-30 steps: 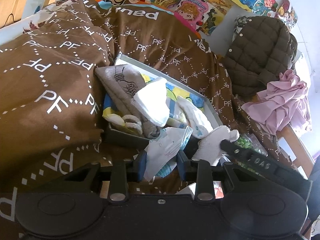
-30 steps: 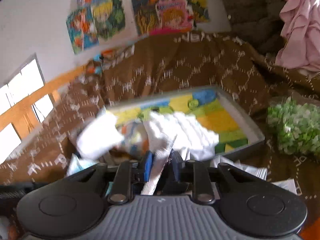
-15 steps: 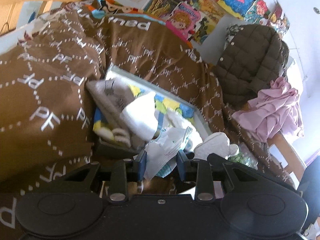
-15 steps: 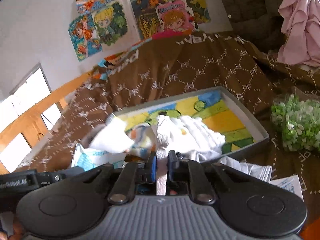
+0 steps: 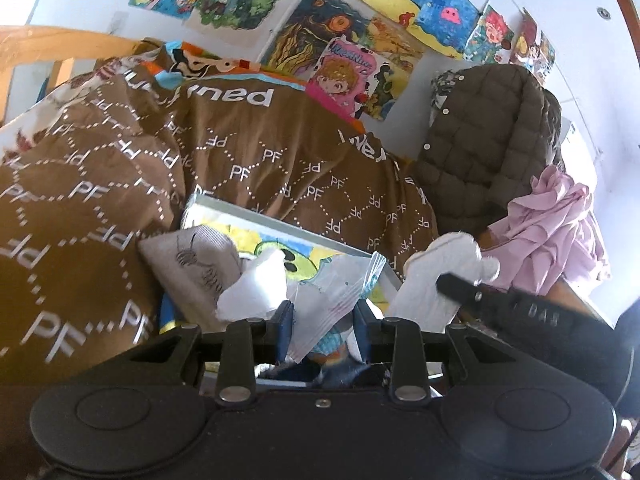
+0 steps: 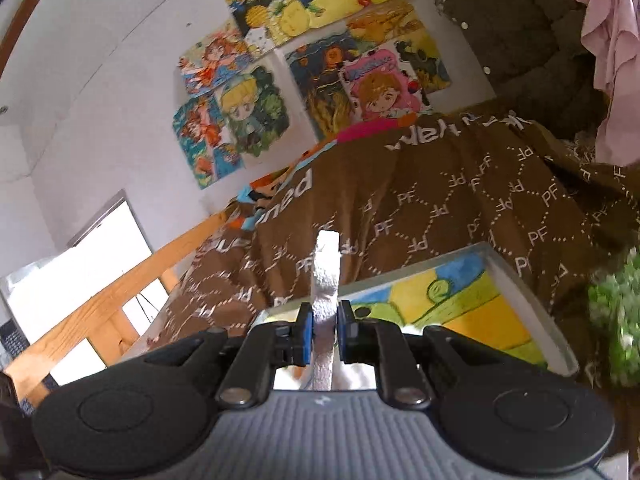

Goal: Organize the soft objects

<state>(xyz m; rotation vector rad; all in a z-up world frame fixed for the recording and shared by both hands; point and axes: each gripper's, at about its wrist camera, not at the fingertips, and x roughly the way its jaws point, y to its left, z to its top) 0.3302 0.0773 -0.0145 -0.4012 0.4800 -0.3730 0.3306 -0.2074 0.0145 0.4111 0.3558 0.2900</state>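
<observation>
Brown patterned blanket covers the bed; grey tray sits at its 5 o'clock. Left claw grips a plastic packet above the tray; right claw pinches a white sock.

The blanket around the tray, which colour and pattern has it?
Brown blanket with white dotted "PF" lattice; clearest in the left wrist view.

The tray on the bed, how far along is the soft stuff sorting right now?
Done: a grey printed cloth and a white cloth already sit in the tray. In hand: the left hand-held gripper grips a plastic packet, and the right hand-held gripper is clamped on a white sock. Left: both held items need placing.
</observation>
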